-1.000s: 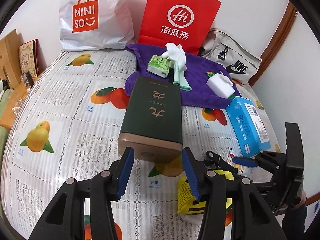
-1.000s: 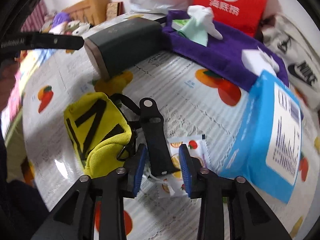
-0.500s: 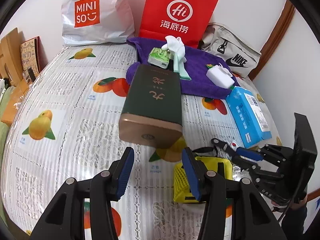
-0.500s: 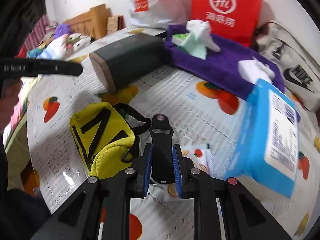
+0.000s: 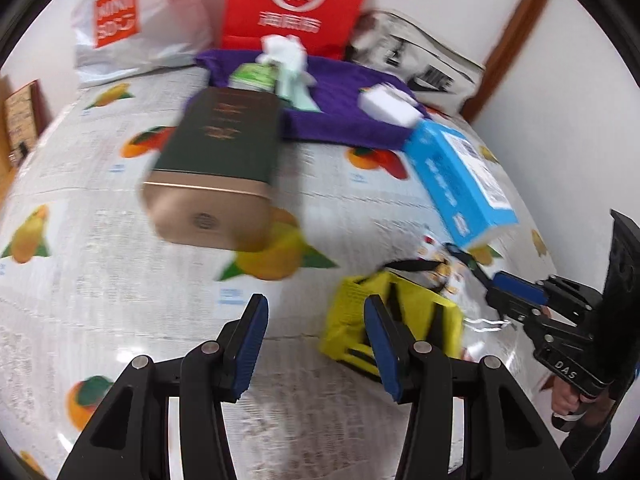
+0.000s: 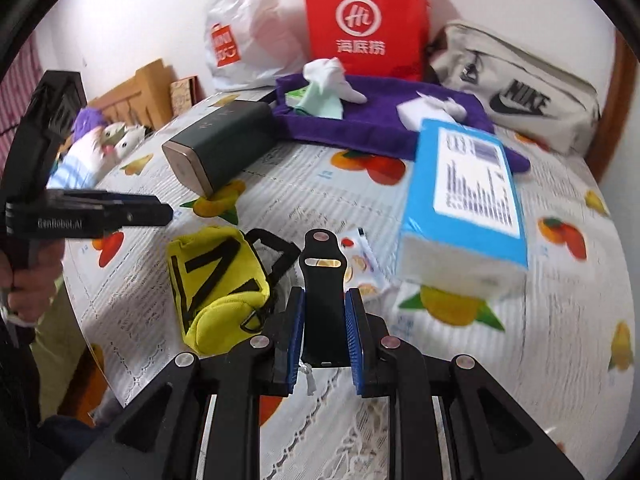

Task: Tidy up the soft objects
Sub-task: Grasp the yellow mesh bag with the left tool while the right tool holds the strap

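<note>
My right gripper [image 6: 323, 332] is shut on a black strap piece [image 6: 323, 280] and holds it lifted just above the table; it also shows in the left wrist view [image 5: 516, 292]. A yellow pouch with black stripes [image 6: 216, 280] lies just left of it, its black loop beside the strap. My left gripper [image 5: 312, 344] is open and empty, above the table, with the yellow pouch [image 5: 400, 312] behind its right finger. A purple towel [image 6: 380, 116] at the back holds white and green cloths [image 6: 328, 88] and a white tissue pack [image 6: 432, 110].
A dark green box [image 5: 220, 160] lies mid-table. A blue tissue pack [image 6: 468, 200] lies at the right, with a small snack packet [image 6: 360, 260] by it. A red bag [image 6: 364, 20], a white bag [image 6: 240, 40] and a grey Nike pouch [image 6: 516, 92] stand at the back.
My right gripper has closed on the black strap piece and raised it slightly. My left gripper has drawn back and swung, so the green box now sits farther from it.
</note>
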